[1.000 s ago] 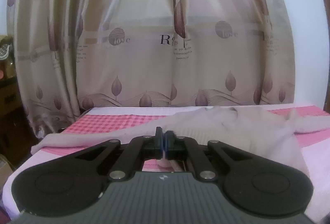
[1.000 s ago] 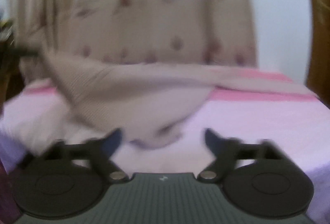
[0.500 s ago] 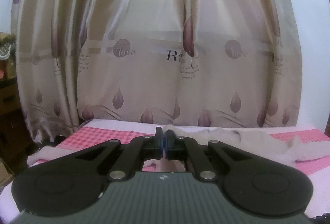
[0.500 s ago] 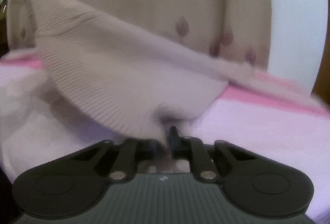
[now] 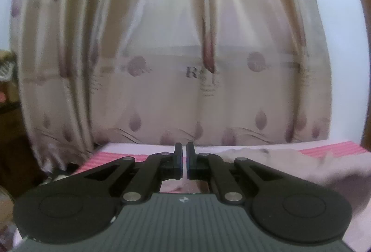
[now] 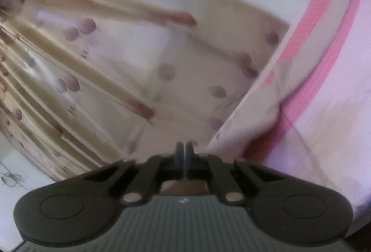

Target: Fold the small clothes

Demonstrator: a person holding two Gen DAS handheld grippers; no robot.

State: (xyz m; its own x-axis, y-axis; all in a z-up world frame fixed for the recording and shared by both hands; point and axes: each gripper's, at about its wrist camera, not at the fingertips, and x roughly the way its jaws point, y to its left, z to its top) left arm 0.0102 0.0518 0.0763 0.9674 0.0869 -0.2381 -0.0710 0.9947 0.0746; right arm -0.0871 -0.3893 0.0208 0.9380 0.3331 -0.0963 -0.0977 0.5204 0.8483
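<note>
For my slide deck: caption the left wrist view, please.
Left gripper, jaws nearly shut, by beige sweater on pink bed, curtain behind.

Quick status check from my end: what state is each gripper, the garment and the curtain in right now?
Left gripper: fingers nearly together, thin gap between them; whether cloth is pinched cannot be told.
Right gripper: fingers pressed together, view tilted and blurred; any pinched cloth is hidden.
Beige knitted garment: rumpled, lying on the bed right of the left gripper.
Pink and white bed cover: spread flat.
Beige leaf-print curtain: drawn closed, hanging in folds.
</note>
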